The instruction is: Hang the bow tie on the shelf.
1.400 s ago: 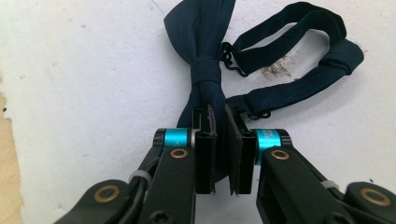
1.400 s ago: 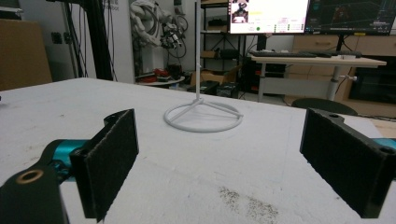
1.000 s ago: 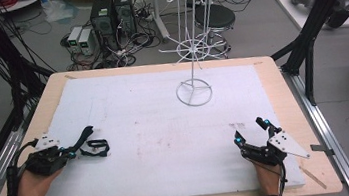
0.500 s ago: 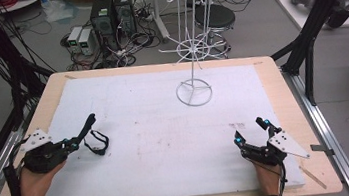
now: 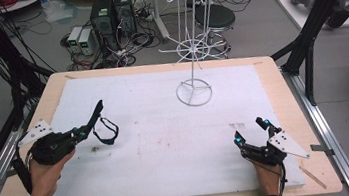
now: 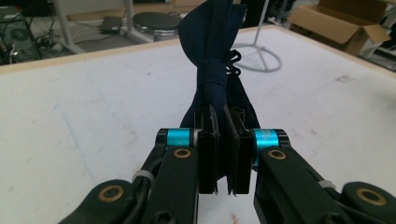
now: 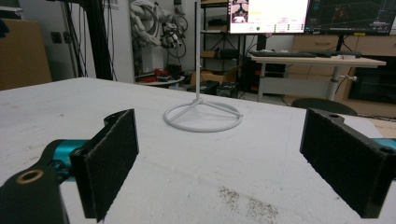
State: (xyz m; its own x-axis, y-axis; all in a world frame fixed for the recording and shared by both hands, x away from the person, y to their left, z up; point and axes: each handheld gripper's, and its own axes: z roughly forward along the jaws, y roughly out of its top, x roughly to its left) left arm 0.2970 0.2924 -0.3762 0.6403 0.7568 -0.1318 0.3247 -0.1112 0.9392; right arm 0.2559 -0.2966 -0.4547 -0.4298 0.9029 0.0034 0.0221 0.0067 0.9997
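Now, bow tie: a dark navy bow tie [image 6: 215, 70] of soft woven cloth, pinched at a knotted middle band, its folds fanning out above and below the band.
Strap: a thin black strap [image 5: 106, 131] hangs off the cloth in a loop, its low end at the white table cover, beside the left gripper's tip.
Where it is: at the left side of the table, lifted off the cover and sticking up at a slant from the left gripper.
Left gripper: the left gripper [image 6: 222, 147] has its jaws nearly together, clamped on the lower edge of the cloth; black ribbed pads, bright blue collars, brass-coloured screws. In the high view it [image 5: 84, 131] is gripped in a hand with a striped cuff.
Right gripper: the right gripper [image 7: 233, 158] rests low at the near right corner, jaws wide apart with nothing between them; its pads are rough black foam. From above it [image 5: 251, 133] carries a grey three-cornered plate.
Stand: a white wire display stand [image 5: 189, 51], thin pole on a round ring base, spoked tiers of hooks higher up, far side of the table, well apart from both grippers.
Table: pale wooden board [image 5: 282, 90] under a matt white sheet with grey scuffs and dark crumbs.
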